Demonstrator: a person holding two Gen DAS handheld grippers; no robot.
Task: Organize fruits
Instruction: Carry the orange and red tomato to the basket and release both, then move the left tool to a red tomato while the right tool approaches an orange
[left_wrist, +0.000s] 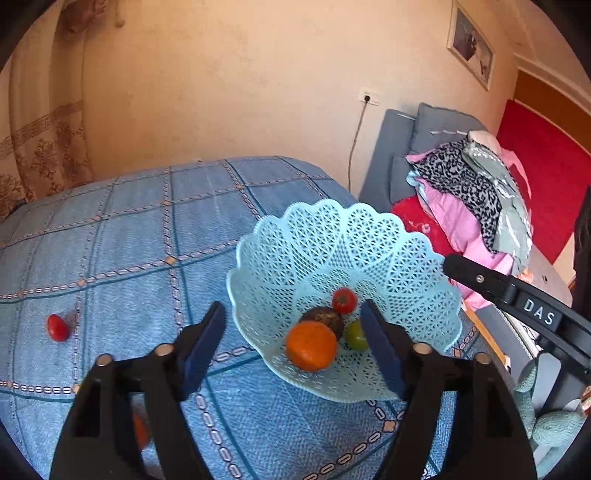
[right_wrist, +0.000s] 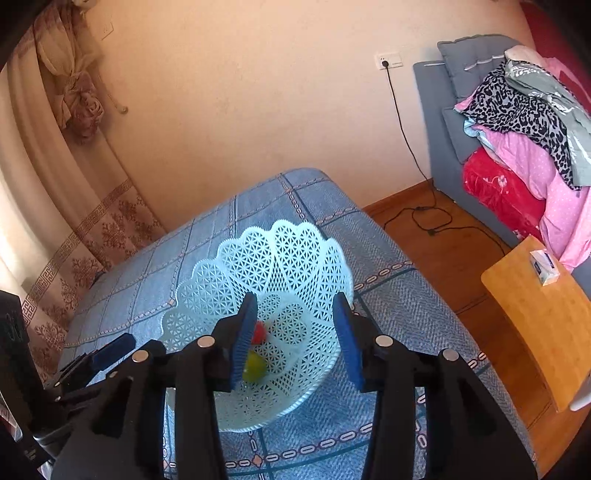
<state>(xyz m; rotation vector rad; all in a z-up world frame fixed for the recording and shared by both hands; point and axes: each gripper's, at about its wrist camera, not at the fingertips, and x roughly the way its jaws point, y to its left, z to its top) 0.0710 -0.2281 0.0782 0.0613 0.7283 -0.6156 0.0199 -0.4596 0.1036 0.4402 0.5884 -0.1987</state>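
A pale blue, lace-patterned plastic basket with a scalloped rim (left_wrist: 369, 236) sits on a surface draped in a blue checked cloth (left_wrist: 129, 229), near its right-hand edge. In the basket's hollow lie four fruits close together: a round orange fruit (left_wrist: 311, 345) at the front, a dark brown wrinkled fruit (left_wrist: 323, 318) touching it from behind, a small red tomato-like fruit (left_wrist: 344, 300) farther back, and a yellow-green round fruit (left_wrist: 356, 334) on the right. Another small red fruit (left_wrist: 58, 327) lies alone on the cloth, well apart from the basket to the left. The left gripper (left_wrist: 291, 347) hangs over the basket's near rim with its blue-padded jaws spread wide and nothing pinched; the orange fruit shows between them, untouched. The right gripper (right_wrist: 295, 336) is likewise above the basket, its jaws parted and gripping nothing, with the red and yellow-green fruits lying below beside its left pad. Folded pink, red and leopard-print bedding (right_wrist: 524, 147) is piled on a grey sofa at the right
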